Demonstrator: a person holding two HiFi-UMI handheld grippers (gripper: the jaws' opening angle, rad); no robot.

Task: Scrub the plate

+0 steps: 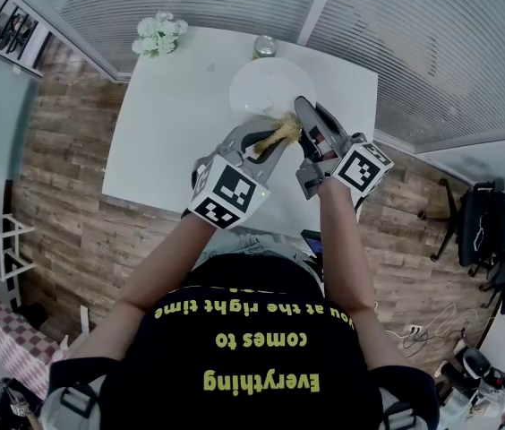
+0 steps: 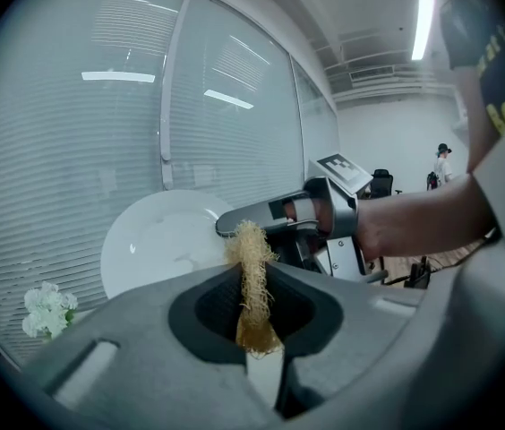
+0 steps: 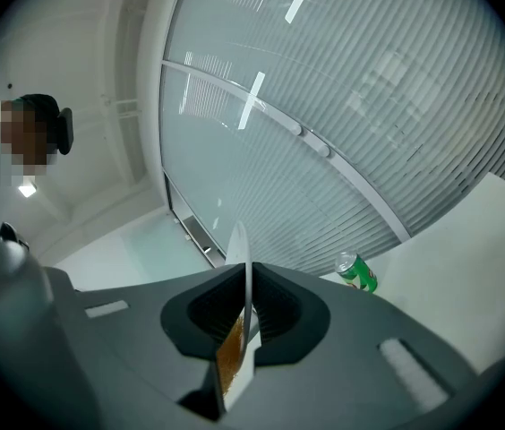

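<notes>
A white plate [image 1: 261, 88] is held above the table, my right gripper [image 1: 306, 122] shut on its near rim. In the right gripper view the plate [image 3: 244, 267] stands edge-on between the jaws of the right gripper [image 3: 245, 310], with a brownish patch low on it. My left gripper [image 1: 275, 140] is shut on a yellow fibrous scrubber [image 1: 286, 131]. In the left gripper view the scrubber [image 2: 252, 280] sticks up out of the left gripper [image 2: 252, 307]. Its tip is at the plate's [image 2: 163, 240] rim beside the right gripper [image 2: 311, 218]; contact cannot be told.
The white table [image 1: 172, 133] bears a bunch of white flowers [image 1: 158, 32] at its far left corner and a green drink can [image 1: 264, 47] behind the plate. The can [image 3: 357, 271] lies near frosted glass walls. Wood floor surrounds the table; office chairs stand at the right.
</notes>
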